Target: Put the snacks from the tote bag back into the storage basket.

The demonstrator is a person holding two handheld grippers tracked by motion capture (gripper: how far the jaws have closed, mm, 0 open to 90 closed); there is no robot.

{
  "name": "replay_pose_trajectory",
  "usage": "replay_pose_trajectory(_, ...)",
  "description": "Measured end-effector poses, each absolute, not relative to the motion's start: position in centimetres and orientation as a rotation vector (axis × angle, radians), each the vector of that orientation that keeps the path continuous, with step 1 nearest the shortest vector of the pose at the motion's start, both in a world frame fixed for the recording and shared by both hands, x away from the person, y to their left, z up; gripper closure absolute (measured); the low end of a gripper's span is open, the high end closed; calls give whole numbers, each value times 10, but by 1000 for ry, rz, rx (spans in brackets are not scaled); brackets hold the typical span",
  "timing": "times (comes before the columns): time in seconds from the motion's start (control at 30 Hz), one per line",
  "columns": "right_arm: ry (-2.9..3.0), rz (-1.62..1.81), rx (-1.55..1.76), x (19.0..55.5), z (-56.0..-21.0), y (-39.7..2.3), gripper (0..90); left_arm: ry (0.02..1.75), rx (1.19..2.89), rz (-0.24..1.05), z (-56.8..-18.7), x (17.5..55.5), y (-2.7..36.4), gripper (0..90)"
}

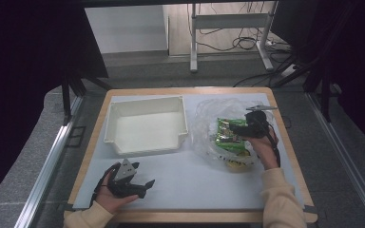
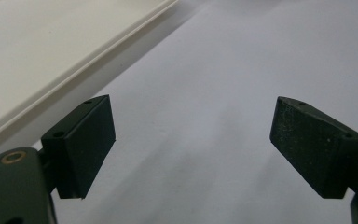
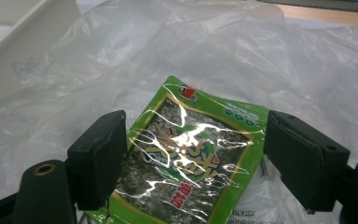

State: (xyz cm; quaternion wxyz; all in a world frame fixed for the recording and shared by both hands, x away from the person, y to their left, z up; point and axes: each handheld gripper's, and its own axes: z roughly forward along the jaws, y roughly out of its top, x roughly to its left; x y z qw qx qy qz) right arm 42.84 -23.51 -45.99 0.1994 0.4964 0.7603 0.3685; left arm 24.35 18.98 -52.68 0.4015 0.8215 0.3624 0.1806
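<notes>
Green seaweed packet (image 3: 193,154) lies on the clear plastic bag (image 1: 209,118) at the table's right, between your right gripper's (image 3: 193,161) wide jaws, unpinched. Your left gripper (image 2: 191,144) gapes over bare tabletop, near-left.

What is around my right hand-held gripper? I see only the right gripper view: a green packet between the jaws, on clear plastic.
Observer: In the high view the right hand-held gripper hangs over a clear plastic bag on the right side of the table, and more packets lie in that bag, one with yellow at its near end.
Operator: Is the white edge at my top left a container?
Observer: Yes, a white tray, empty, left of the bag.
Operator: Where is my other hand?
Observer: The left hand-held gripper rests near the table's front edge, below the tray, jaws open with nothing between them.
</notes>
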Motion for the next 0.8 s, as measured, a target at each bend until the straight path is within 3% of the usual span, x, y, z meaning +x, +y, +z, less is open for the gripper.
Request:
replay_pose_trajectory(0.47,2124,966,1452,434,-472,-244,229,910,2086,450,-527,243,189,142)
replay_pose_trajectory(0.8,2132,900,1506,437,-479,-248,281,906,2088,451,-527,243,190,142)
